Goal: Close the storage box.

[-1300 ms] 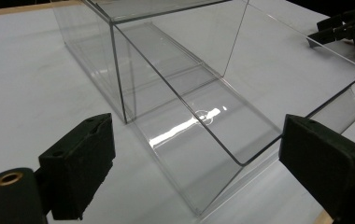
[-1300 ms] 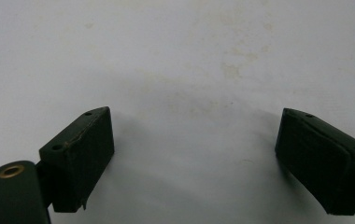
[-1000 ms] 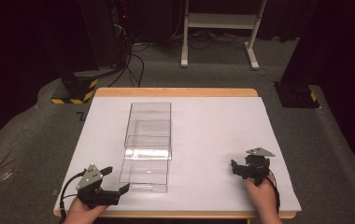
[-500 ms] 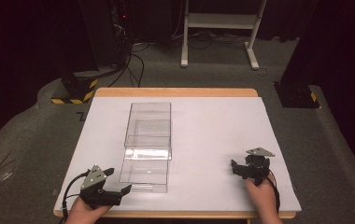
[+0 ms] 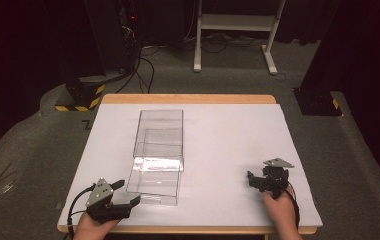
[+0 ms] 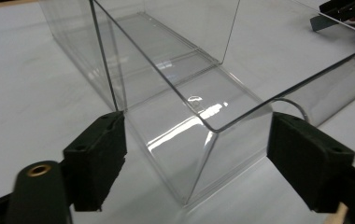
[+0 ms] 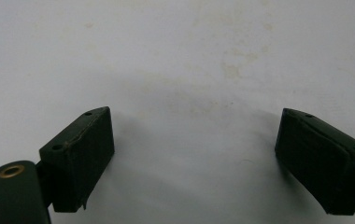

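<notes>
We note a table (image 5: pixel 188 99) with a wooden edge showing along its far and near sides, covered by a white sheet (image 5: pixel 228 145) over nearly the whole top. On the sheet, left of centre in the high view, lies a clear box (image 5: pixel 159 150), long axis running from far to near. In the right gripper view the sheet (image 7: pixel 175 60) shows faint brownish stains in the upper half of the frame.

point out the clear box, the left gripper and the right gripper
clear box (image 5: pixel 159 150): high view, on its clear middle.
left gripper (image 5: pixel 129 193): high view, midway between its fingertips.
right gripper (image 5: pixel 251 179): high view, midway between its fingertips.
</notes>
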A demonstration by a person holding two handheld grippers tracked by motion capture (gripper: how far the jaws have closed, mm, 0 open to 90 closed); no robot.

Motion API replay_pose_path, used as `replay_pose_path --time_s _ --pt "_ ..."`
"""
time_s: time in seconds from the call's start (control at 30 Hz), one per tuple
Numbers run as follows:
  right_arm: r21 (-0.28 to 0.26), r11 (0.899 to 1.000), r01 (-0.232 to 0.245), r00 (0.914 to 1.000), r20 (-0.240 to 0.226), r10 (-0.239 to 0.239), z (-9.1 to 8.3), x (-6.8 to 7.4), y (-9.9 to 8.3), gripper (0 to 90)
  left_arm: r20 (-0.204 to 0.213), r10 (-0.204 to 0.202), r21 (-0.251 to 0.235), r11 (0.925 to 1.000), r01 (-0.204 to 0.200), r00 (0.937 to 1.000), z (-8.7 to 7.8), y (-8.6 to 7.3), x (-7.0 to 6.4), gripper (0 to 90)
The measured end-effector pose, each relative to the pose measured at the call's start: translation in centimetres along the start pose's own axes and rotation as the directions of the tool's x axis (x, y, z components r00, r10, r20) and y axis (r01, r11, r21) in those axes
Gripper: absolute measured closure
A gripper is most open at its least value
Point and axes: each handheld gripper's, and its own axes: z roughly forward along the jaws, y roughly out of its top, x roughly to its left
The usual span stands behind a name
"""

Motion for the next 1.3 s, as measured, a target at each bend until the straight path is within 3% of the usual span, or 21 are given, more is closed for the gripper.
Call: replay_pose_path --time_s 0.1,0.33,0.73,1.3 --pt "0.000 1.000 0.001 1.0000 0.000 -0.001 0.0 0.0 0.0 11.7 -0.003 0.021 -0.010 0.9997 -0.021 0.9998 0.0 0.0 -0.4 29.3" --pt "0.000 1.000 0.001 1.0000 0.000 -0.001 0.0 0.0 0.0 11.7 0.019 -0.001 -0.022 0.9998 0.001 0.9998 0.2 -0.1 -0.6 36.1" --pt "0.000 1.000 0.001 1.0000 0.000 -0.001 0.0 0.0 0.0 11.7 0.009 -0.004 -0.032 0.9995 0.005 0.9999 1.1 0.1 -1.2 33.4" --pt "0.000 1.000 0.001 1.0000 0.000 -0.001 0.0 0.0 0.0 11.7 0.014 -0.062 -0.059 0.9963 0.063 0.9980 1.9 0.2 -0.9 31.1"
